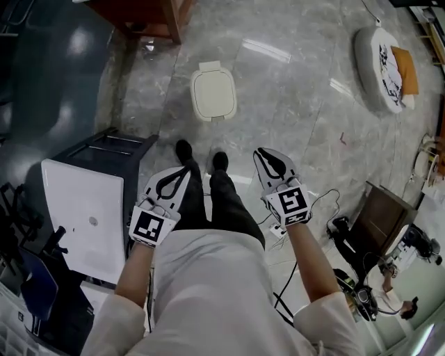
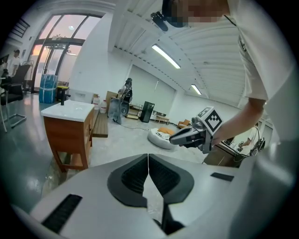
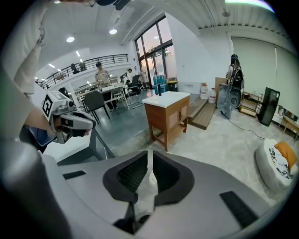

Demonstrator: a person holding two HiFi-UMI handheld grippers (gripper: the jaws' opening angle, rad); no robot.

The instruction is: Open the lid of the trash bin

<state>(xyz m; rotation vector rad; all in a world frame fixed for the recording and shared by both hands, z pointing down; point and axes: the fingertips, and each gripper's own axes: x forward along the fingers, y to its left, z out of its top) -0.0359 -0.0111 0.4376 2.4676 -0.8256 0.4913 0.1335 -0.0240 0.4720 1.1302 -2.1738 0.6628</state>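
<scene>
The person is standing on a grey marble floor [image 1: 292, 104] and looking steeply down, holding both grippers out at waist height over their legs. The bin [image 1: 213, 90] is sitting on the floor just beyond the person's shoes [image 1: 201, 154], far from both grippers. It is cream, with its lid [image 1: 213, 92] lying shut.

The left gripper [image 1: 188, 167] is pointing forward and slightly right. In its own view its jaws are meeting at the tips with nothing between them [image 2: 148, 157]. The right gripper [image 1: 258, 152] is pointing forward and slightly left. Its jaws are sitting nearly together, with only a thin slit between the pads, and gripping nothing [image 3: 150, 158]. The two grippers are hanging well apart, and neither is touching the bin. Each is showing in the other's view: the right one to the far right [image 2: 172, 138], the left one to the left [image 3: 92, 124].

A white table [image 1: 76, 215] is standing to the near left. A wooden cabinet [image 1: 149, 17] is standing at the far side, left of the bin. A white cushion [image 1: 379, 66] is lying at the far right.
</scene>
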